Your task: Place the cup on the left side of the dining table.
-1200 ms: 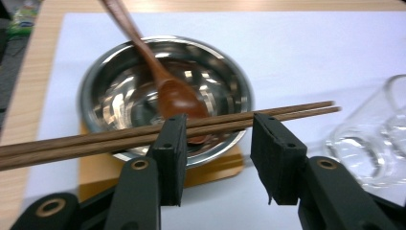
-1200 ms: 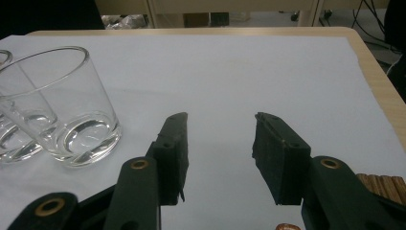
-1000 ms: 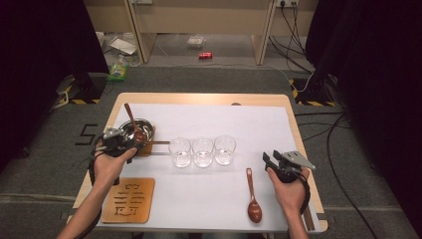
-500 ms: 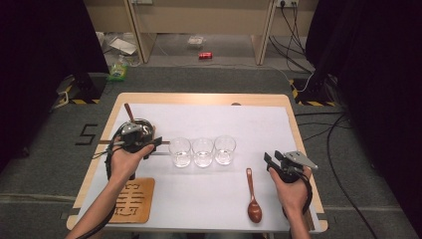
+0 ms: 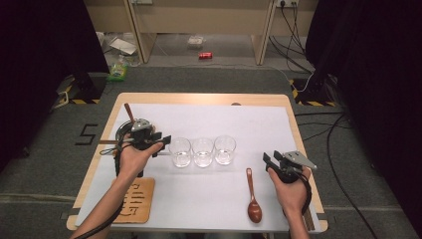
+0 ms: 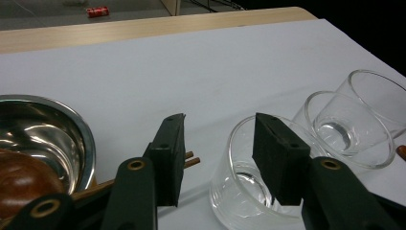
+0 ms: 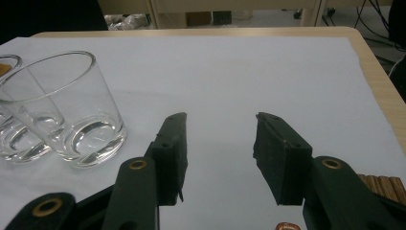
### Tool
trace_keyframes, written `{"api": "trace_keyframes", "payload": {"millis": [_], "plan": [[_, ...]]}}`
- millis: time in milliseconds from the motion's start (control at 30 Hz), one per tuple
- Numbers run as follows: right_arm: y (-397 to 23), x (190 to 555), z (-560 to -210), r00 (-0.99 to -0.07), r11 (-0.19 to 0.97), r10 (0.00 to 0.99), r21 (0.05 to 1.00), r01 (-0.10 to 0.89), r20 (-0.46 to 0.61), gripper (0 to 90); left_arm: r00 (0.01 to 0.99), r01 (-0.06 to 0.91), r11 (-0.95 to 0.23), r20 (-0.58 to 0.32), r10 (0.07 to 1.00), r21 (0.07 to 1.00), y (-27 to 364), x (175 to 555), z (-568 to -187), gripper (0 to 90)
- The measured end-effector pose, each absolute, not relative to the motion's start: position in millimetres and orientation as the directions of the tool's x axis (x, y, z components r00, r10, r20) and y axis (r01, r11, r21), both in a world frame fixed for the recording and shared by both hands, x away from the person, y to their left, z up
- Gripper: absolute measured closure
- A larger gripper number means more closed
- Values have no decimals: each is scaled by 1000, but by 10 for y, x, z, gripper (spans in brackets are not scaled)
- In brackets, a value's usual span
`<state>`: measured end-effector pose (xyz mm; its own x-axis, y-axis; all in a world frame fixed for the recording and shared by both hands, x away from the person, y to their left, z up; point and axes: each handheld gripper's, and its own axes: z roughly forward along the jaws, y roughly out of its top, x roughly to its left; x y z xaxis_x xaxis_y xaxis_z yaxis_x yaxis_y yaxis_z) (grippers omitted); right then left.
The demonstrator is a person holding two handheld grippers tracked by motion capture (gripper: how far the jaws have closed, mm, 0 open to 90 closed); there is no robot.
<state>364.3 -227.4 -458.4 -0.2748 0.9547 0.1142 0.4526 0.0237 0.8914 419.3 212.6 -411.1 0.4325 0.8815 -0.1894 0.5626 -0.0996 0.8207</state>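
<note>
Three clear glasses stand in a row mid-table: the left glass (image 5: 180,152), middle glass (image 5: 203,152) and right glass (image 5: 225,149). My left gripper (image 5: 164,142) hovers open just left of the left glass, pointing at it. In the left gripper view the left gripper (image 6: 218,129) has that glass (image 6: 246,179) partly behind its right jaw, with nothing pressed between the pads. My right gripper (image 5: 271,159) is open to the right of the glasses; in the right gripper view the right gripper (image 7: 218,127) has only white table cover between its jaws and the nearest glass (image 7: 76,110) off to the left.
A steel bowl (image 5: 122,132) with a wooden spoon (image 5: 129,112) in it sits behind my left hand; chopstick tips (image 6: 191,161) lie beside it. A brown wooden spoon (image 5: 253,200) lies left of my right hand. A carved wooden coaster (image 5: 134,200) lies at the front left.
My left hand has moved right, from in front of the bowl to just beside the left glass. The right hand has stayed in place.
</note>
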Motion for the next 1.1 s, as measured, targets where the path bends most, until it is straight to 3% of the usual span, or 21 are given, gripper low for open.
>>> {"api": "trace_keyframes", "payload": {"millis": [300,833,1100], "plan": [[-2266,3639,-4574,-277,27,954,891,453,112,550,450,584,-145,-169,877,799,2029,4228,-4183,564],[-2258,3640,-4586,-279,25,953,888,459,117,548,461,635,-187,-172,871,750,1915,4318,-4370,743],[-2262,3640,-4588,-281,28,953,889,458,115,547,475,616,-238,-113,873,751,1889,4317,-4334,821]]}}
